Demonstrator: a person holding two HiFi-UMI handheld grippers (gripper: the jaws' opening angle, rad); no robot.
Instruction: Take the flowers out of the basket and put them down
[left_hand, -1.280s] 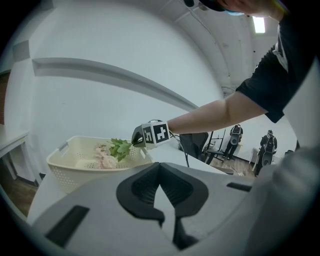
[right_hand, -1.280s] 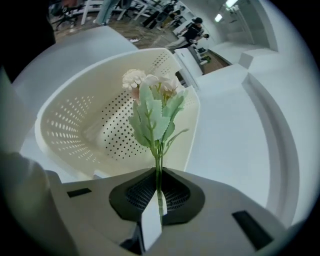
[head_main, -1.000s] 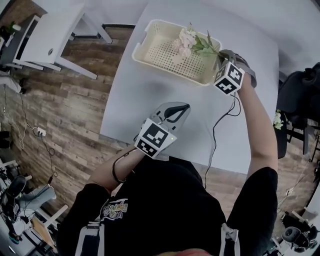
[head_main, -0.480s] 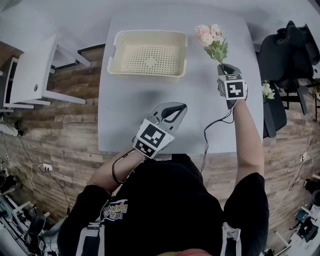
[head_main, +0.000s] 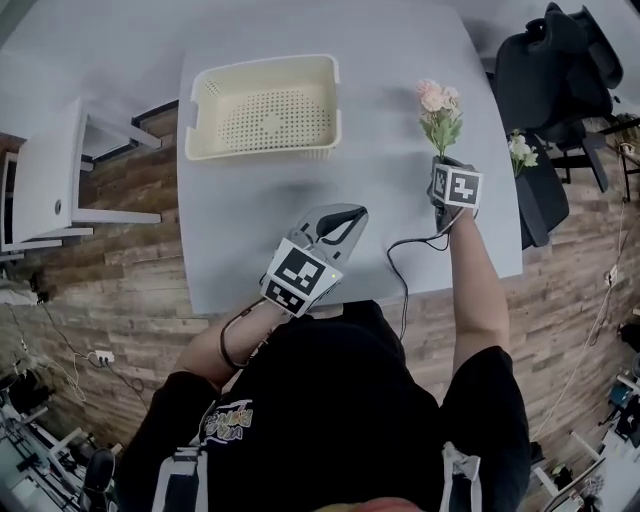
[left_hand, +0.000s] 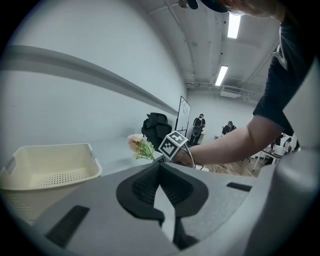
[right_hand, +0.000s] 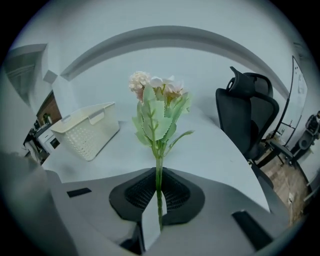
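My right gripper (head_main: 441, 165) is clamped on the stem of the flowers (head_main: 437, 105), holding them upright well to the right of the basket (head_main: 258, 152). My left gripper (head_main: 345, 212), closed and empty, is on the basket's near side.

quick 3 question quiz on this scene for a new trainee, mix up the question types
1. True or false: the flowers lie inside the basket.
2. The right gripper is: A) open and empty; B) shut on the flowers; C) shut on the basket.
3. Short answer: what does the left gripper hold?

Key
1. False. The basket is empty, and the flowers are off to its right in the head view.
2. B. It pinches the green stem, with the blooms pointing away from it.
3. Nothing. Its jaws are together and nothing is between them.
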